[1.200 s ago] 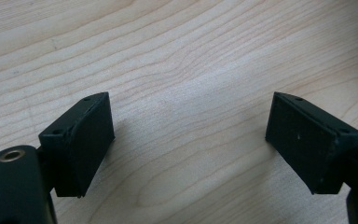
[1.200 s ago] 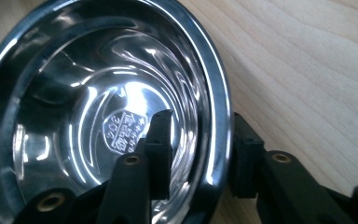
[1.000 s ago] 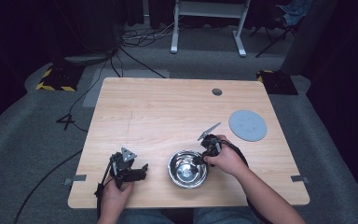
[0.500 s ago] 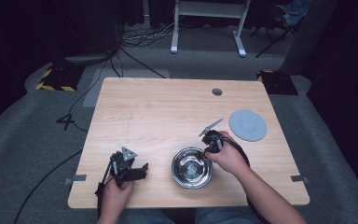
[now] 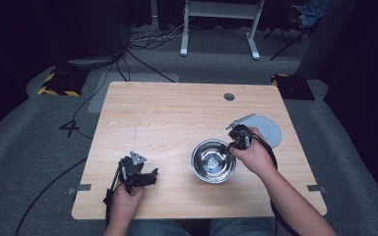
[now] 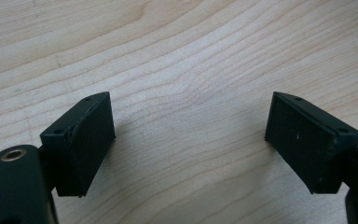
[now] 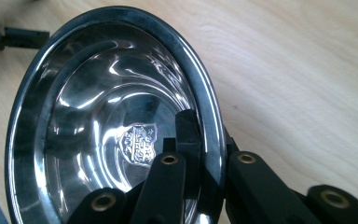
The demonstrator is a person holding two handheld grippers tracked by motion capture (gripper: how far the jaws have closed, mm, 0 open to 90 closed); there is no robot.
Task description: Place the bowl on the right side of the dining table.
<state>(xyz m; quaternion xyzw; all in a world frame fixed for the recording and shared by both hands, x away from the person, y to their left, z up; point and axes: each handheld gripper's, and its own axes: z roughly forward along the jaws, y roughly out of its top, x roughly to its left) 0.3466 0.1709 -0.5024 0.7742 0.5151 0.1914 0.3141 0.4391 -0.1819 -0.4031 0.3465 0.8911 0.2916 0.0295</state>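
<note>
A shiny steel bowl sits on the wooden table, right of centre near the front. My right gripper is shut on the bowl's right rim. In the right gripper view one jaw lies inside the bowl and the other outside, so the right gripper pinches the dark rim. My left gripper rests at the front left of the table, well apart from the bowl. In the left gripper view its jaws stand wide apart over bare wood, and the left gripper holds nothing.
A flat grey disc lies just right of my right hand, near the table's right edge. A round cable hole sits at the back. Cables trail off the front edge. The far half of the table is bare wood.
The bowl, held by my right gripper, has slid to the right and a little away from the front edge. The left gripper has stayed where it was.
</note>
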